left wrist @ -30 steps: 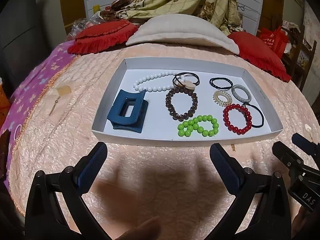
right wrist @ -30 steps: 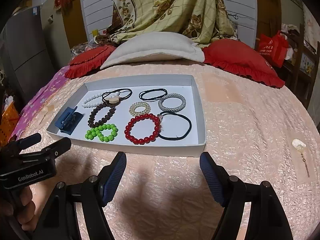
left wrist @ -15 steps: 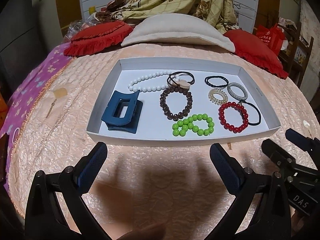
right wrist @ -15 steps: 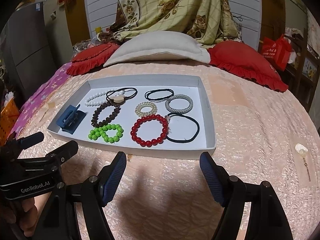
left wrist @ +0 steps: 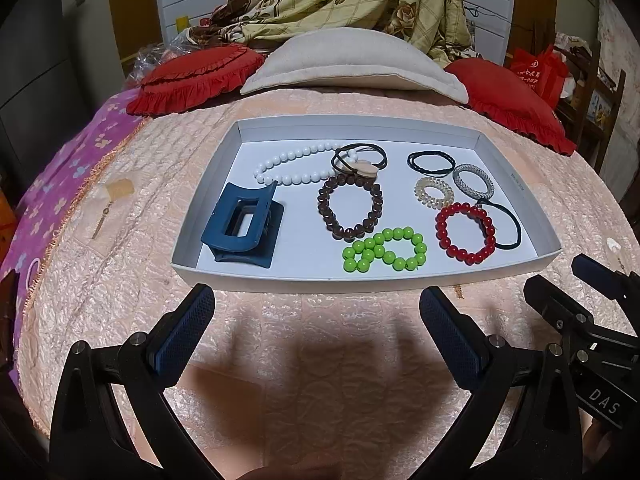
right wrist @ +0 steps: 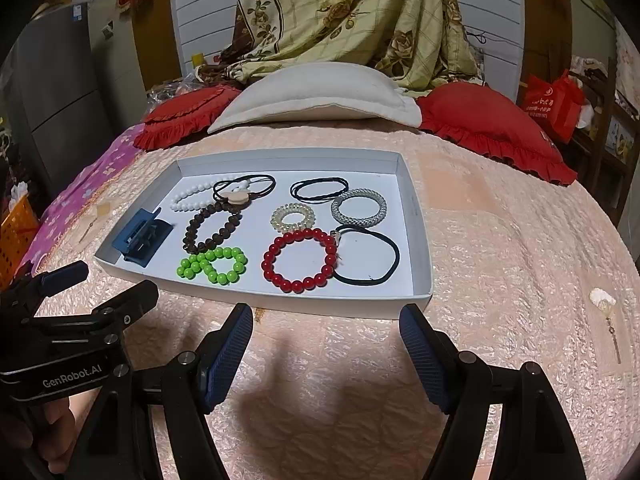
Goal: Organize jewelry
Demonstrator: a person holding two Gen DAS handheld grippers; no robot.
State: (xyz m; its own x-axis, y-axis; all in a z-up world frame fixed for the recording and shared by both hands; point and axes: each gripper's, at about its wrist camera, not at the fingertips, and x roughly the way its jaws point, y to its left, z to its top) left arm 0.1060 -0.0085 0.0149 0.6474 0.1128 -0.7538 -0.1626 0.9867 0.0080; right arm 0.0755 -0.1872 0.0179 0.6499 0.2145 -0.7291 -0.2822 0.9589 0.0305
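- Bedspread (left wrist: 320,380): peach, quilted and soft, spread under both tools; each gripper hangs over it short of the tray.
- White tray (left wrist: 360,276): shallow, stiff-walled card, straight ahead of both tools, long axis running across them, near wall just beyond the fingertips.
- Left gripper (left wrist: 316,320): jaws wide apart, nothing between them. It faces the tray's left half, so it looks the nearer to the blue hair claw (left wrist: 242,228), hard, matte plastic.
- Right gripper (right wrist: 326,332): spread open too, empty. It faces the tray's right half, likely nearer the red bead bracelet (right wrist: 300,260), glossy and round.
- Green bead bracelet (left wrist: 384,250): small shiny beads, twisted into a figure eight, ahead between the two.
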